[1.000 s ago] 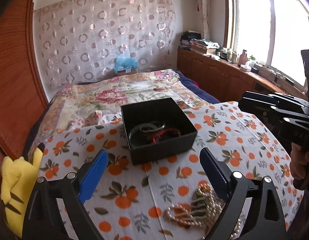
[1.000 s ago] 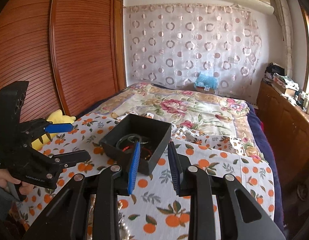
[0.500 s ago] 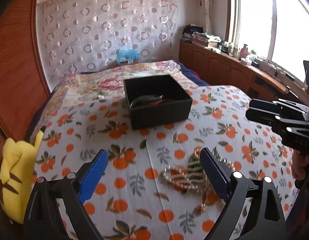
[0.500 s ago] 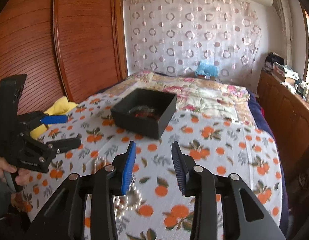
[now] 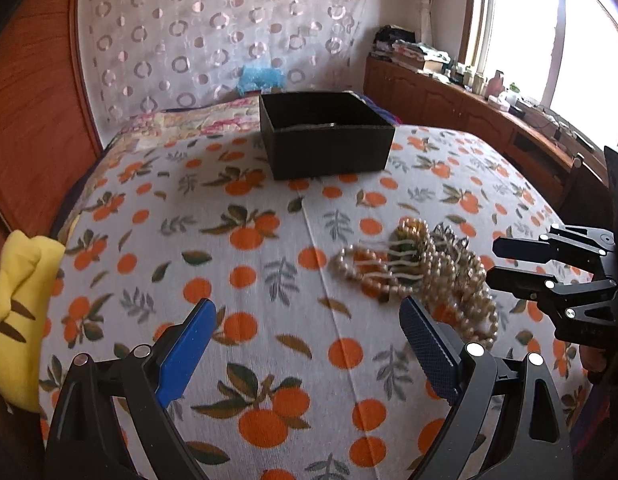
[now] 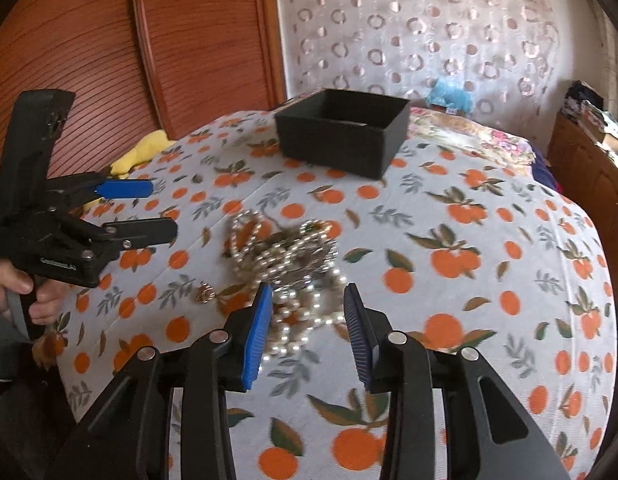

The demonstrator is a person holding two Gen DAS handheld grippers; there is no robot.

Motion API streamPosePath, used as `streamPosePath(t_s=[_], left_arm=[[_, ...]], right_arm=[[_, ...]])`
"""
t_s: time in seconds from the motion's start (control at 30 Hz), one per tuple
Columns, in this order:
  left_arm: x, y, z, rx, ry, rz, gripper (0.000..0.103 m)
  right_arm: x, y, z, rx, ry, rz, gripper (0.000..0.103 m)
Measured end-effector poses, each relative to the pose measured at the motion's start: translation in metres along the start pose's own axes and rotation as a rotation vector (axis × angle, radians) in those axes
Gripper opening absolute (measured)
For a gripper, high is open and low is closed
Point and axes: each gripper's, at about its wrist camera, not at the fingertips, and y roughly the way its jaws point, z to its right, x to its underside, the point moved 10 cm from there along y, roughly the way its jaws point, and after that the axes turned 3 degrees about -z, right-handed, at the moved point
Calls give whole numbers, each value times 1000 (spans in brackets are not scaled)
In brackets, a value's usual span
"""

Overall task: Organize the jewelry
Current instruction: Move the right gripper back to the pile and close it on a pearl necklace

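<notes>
A tangle of pearl necklaces [image 6: 287, 264] lies on the orange-print cloth [image 6: 489, 280], near the black box [image 6: 341, 136] behind it. The right gripper [image 6: 307, 332] hovers just above the pile — jaws recently widened, parted, pearls showing between them ungripped. The left gripper [image 5: 305, 344] stands wide open beside it, empty.

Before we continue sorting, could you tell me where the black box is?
In both wrist views the black box sits on the orange-print cloth, beyond the pearl pile.
</notes>
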Motion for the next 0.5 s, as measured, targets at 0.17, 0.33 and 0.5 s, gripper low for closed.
streamPosePath(t_s=[0.17, 0.33, 0.5], left_arm=[[7, 3, -1, 4, -6, -12, 89], [8, 3, 1, 11, -5, -14, 89], [8, 3, 2, 12, -5, -15, 89]], right_arm=[[-2, 9, -8, -12, -27, -23, 41], [2, 24, -8, -4, -51, -73, 45], [5, 26, -8, 5, -67, -80, 43]])
